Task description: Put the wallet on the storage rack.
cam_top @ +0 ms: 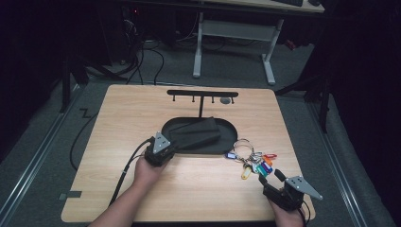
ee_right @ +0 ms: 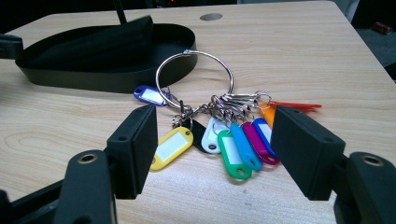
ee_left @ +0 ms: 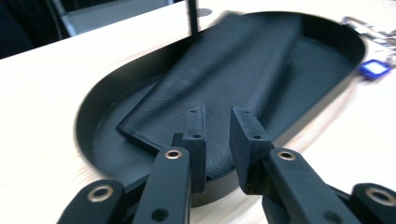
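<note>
A black oval tray (cam_top: 230,142) lies mid-table with a black fabric pouch (cam_top: 195,131) in it. My left gripper (cam_top: 169,144) is at the tray's left end. In the left gripper view its jaws (ee_left: 218,116) stand a narrow gap apart just over the pouch's (ee_left: 233,65) near corner, and the fabric shows through the gap. A large metal ring with several coloured key tags (cam_top: 253,161) lies right of the tray. My right gripper (cam_top: 270,176) sits just in front of it, open wide (ee_right: 215,140), with the tags (ee_right: 233,147) on the wood beyond the jaws, untouched.
A thin black post rises from the tray's back to a hook bar (cam_top: 202,93). A round grey disc (cam_top: 226,100) sits in the tabletop behind it. White desk legs (cam_top: 197,47) and cables are on the floor beyond. The table's right edge is close to my right hand.
</note>
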`<state>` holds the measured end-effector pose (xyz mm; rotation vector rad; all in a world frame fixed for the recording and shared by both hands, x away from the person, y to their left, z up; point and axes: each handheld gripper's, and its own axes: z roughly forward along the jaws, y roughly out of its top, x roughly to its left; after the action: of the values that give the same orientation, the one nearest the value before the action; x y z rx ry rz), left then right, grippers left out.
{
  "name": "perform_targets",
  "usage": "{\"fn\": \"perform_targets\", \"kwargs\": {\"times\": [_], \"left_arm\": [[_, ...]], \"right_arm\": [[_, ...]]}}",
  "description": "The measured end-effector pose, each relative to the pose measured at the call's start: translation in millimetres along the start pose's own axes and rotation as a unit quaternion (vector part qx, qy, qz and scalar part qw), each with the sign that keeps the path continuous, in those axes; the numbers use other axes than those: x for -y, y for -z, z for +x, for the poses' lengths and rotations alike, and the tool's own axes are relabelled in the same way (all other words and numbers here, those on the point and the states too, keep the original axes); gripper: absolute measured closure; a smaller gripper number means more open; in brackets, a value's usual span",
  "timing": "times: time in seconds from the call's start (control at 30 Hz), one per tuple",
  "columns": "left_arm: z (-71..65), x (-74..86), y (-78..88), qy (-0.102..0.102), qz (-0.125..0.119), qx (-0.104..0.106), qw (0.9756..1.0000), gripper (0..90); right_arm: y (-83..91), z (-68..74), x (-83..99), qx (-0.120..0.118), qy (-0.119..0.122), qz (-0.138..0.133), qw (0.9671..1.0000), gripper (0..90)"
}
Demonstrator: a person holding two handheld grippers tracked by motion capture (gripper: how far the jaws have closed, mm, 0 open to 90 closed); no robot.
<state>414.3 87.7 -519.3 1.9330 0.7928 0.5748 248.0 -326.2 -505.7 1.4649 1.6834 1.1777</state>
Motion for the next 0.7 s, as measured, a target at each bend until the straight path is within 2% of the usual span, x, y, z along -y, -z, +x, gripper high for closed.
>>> {"fn": "perform_targets", "kwargs": {"times": [0.07,0.17,0.43,0.57,0.67,0.7], "left_arm": [[4.5,0.3,-0.7,0.005,0.003,-0.008,1.0000,74.5],[9.4,-0.3,0.6,0.016,-0.001,-0.008,0.9998,72.9],[9.6,-1.2,10.7,0.034,-0.002,0.011,0.9994,68.1],[14.0,1.7,28.2,0.048,-0.009,0.018,0.9986,65.4],[18.6,6.6,46.0,0.045,-0.001,0.016,0.9988,61.8],[20.8,9.5,54.3,0.051,0.001,0.014,0.9986,60.7]], "right_arm": [[-0.3,0.6,0.1,0.000,0.001,-0.001,1.0000,32.3],[-0.4,0.5,0.2,0.001,0.001,0.000,1.0000,32.3],[-1.3,0.7,0.0,0.000,0.003,0.000,1.0000,32.8],[-0.4,0.4,-0.1,0.000,0.004,-0.001,1.0000,33.2],[-0.6,0.5,-0.3,0.000,0.006,-0.001,1.0000,33.5],[-0.8,0.7,-0.4,0.000,0.008,-0.001,1.0000,33.6]]}}
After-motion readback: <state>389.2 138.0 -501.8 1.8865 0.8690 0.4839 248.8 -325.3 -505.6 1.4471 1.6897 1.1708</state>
